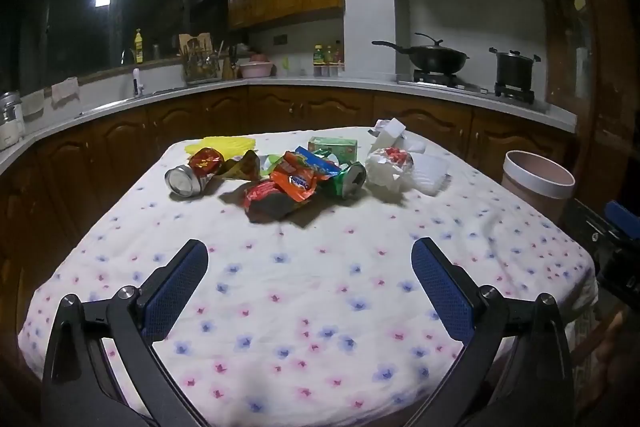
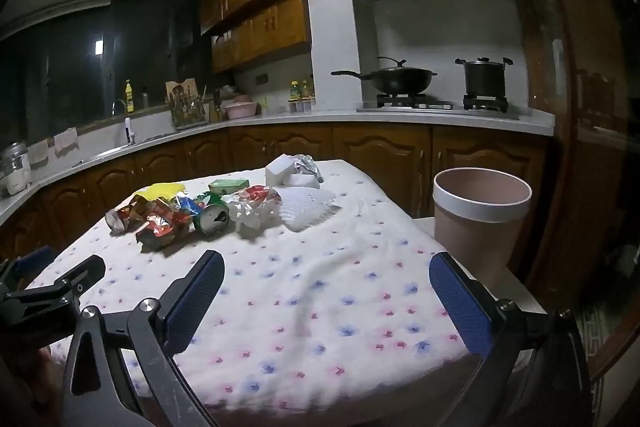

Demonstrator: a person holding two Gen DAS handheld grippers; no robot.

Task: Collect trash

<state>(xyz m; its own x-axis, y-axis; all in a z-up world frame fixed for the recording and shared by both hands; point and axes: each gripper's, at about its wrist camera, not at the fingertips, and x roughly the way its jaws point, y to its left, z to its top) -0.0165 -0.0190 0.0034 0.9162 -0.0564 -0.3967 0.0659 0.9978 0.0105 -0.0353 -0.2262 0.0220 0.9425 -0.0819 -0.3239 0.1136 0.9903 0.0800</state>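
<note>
A heap of trash lies across the far half of the flowered tablecloth (image 1: 304,291): a crushed silver can (image 1: 185,180), red and orange snack wrappers (image 1: 294,183), a green can (image 1: 347,179), a green carton (image 1: 334,147), crumpled white paper (image 1: 386,167) and a yellow sheet (image 1: 224,143). A pink bin with a white rim (image 2: 480,215) stands off the table's right side. My left gripper (image 1: 310,251) hangs open over the near cloth, nothing between its blue pads. My right gripper (image 2: 326,263) is open too, over the near right part of the table, well short of the heap (image 2: 192,215).
Kitchen counters wrap around behind the table, with a wok (image 1: 436,57) and a pot (image 1: 514,65) on the stove at the back right. A dark wooden door frame stands to the right of the bin. The left gripper's frame (image 2: 44,291) shows at the right wrist view's left edge.
</note>
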